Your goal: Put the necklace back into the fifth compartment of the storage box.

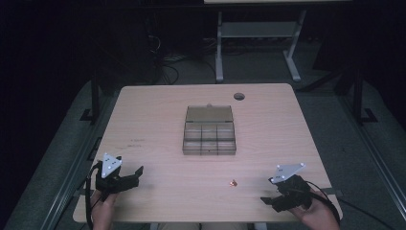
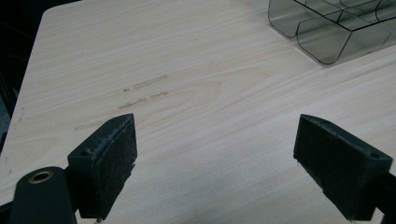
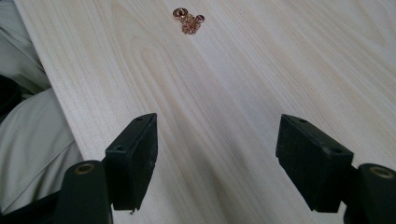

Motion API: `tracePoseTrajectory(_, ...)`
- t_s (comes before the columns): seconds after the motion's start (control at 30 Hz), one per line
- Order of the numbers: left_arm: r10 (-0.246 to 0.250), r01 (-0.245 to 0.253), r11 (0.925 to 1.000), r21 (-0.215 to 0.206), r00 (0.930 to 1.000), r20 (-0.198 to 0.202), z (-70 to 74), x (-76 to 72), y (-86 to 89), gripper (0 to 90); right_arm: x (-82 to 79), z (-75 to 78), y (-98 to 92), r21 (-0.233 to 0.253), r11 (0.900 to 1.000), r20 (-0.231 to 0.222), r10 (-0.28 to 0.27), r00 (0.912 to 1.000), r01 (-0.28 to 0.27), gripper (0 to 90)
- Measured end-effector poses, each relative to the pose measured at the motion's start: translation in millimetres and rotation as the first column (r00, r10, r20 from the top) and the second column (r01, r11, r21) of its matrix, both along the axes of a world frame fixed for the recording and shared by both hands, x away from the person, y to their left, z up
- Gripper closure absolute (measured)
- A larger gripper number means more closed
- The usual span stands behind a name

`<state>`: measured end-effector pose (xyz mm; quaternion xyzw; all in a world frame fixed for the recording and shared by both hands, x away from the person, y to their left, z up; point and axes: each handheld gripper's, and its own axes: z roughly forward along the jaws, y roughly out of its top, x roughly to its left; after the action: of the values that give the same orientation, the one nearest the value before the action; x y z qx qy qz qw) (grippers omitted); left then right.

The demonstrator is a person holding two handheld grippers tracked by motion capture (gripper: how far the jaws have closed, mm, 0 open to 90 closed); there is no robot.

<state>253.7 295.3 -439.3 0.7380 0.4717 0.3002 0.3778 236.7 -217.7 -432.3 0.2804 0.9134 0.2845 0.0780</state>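
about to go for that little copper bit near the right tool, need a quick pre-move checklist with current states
1. Right tool open: ok, its jaws stand wide apart with nothing between them.
2. Left tool open and free: ok, its jaws are apart over bare wood.
3. Small copper pieces in sight: ok, a little cluster lies on the table ahead of the right tool.
4. Path to the cluster: ok, only wood shows between the jaws and the pieces.
5. Divided box ready: ok, its lid is open and it sits mid-table.
6. Exact count of the pieces: cannot tell, too small.
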Motion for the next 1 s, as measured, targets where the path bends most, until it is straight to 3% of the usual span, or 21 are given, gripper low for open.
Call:
tracePoseTrajectory(0.5, -0.008, 0.008, 0.9999, 0.011, 1.0000, 0.003, 1.0, -1.1, -2.1, 13.0, 1.2, 6.0, 12.3, -0.003, 0.999, 0.003, 0.040, 0.9992, -0.040, 28.9)
tracePoseTrajectory(1.0, 0.006, -0.006, 1.0000, 0.002, 1.0000, 0.007, 0.8, -1.7, -0.3, 13.0, 18.0, 13.2, 34.2, -0.039, 0.992, 0.002, 0.120, 0.9927, -0.120, 28.9)
